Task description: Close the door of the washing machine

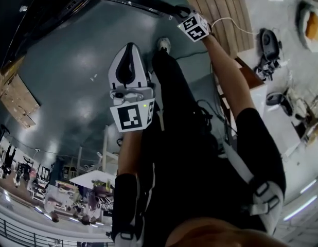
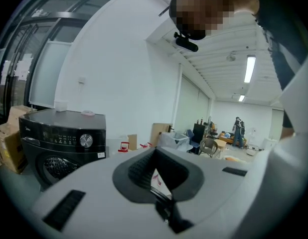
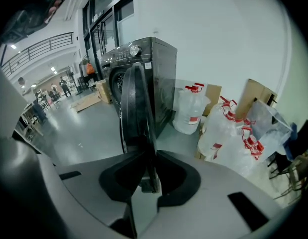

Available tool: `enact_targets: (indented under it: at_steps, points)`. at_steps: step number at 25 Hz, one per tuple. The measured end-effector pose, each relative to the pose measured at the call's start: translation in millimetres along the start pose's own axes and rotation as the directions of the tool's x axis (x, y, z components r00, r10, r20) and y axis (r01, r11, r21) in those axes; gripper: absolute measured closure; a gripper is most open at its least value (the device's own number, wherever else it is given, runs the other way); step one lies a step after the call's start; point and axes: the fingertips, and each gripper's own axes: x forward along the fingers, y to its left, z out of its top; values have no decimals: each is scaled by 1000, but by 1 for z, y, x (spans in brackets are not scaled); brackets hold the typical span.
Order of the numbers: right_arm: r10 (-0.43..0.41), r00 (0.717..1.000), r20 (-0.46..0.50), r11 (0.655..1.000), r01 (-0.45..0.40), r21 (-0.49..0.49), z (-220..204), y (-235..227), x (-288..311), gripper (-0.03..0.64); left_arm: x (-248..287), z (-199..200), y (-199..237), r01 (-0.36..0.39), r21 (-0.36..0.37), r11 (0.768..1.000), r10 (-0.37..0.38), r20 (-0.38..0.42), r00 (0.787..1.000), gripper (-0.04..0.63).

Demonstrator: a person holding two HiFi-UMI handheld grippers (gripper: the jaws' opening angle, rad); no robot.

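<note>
The door [image 3: 136, 108] of the washing machine [image 3: 154, 68] stands swung out, and I see it edge-on in the right gripper view. Its rim runs straight between my right tongs [image 3: 150, 180], which are closed onto that edge. My left tongs [image 1: 131, 46] hold nothing, with their tips together, and point level toward the front of the machine from well off to the side. A small white cup [image 2: 61, 105] sits on the machine's top. Just beside the machine, against the white wall [image 3: 219, 34], stand clear water jugs [image 3: 191, 108] with red caps, then sheets of cardboard [image 3: 258, 96]. The floor [image 3: 89, 133] is glossy grey. Cardboard boxes [image 2: 9, 133] sit at the machine's other side. Far down the hall I make out a person [image 2: 238, 131] standing under strip lights [image 2: 250, 68].
</note>
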Motion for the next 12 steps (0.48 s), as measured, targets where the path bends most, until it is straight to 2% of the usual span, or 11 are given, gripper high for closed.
enact_targets:
  at_steps: [6,12]
  points:
    - [31,1000,-5,1000,-31,-2,-6,55,-4,557,-38,-3,20,-39,-36,999,40,16,999,591]
    - [43,999,-24,996,-41,77,-8,122,2,557,-73,-15,52,-56,-64,996,58,26,998,591]
